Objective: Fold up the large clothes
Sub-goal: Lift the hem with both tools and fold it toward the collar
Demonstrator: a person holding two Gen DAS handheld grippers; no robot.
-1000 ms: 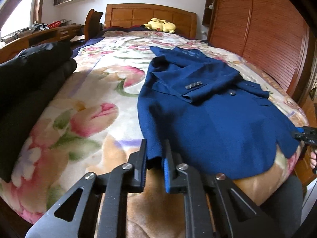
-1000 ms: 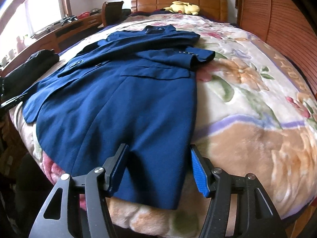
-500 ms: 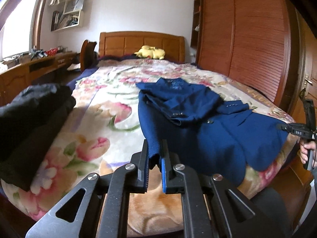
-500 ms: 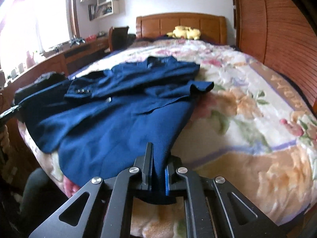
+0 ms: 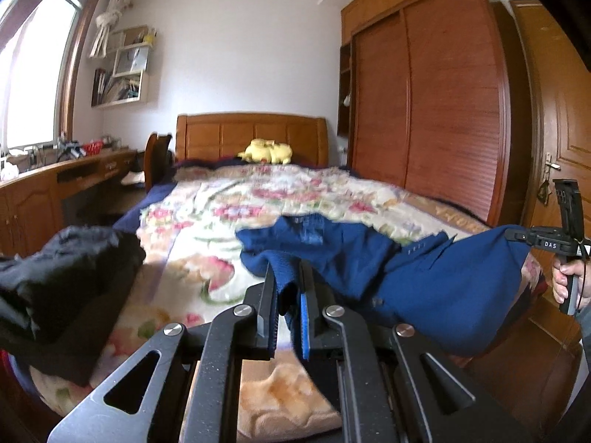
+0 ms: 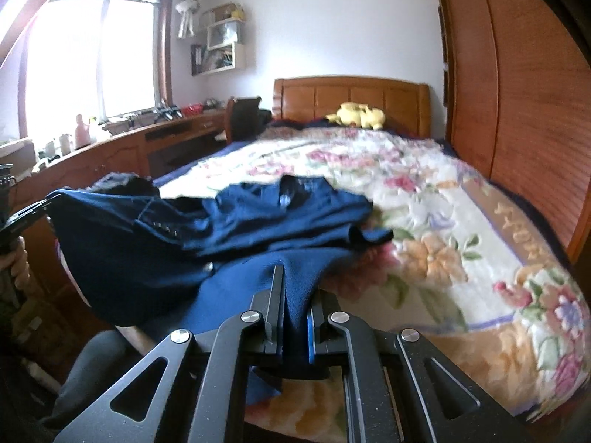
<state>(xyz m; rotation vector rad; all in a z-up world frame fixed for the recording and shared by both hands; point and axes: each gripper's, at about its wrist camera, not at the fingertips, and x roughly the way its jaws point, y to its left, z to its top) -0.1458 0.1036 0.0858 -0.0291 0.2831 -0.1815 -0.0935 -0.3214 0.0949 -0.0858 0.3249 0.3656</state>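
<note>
Both hems pinched! Left hand-held gripper [image 5: 287, 288] and right hand-held gripper [image 6: 297, 295] clamp the blue jacket [image 5: 436, 280] above the bed [image 5: 229, 229]; only left view shows the door [image 5: 561, 110], two o'clock.

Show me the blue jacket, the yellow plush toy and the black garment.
blue jacket [image 5: 454, 288], left wrist view, lifted body panel.
yellow plush toy [image 5: 265, 150], left wrist view, its middle.
black garment [image 5: 62, 288], left wrist view, bunched middle.
</note>
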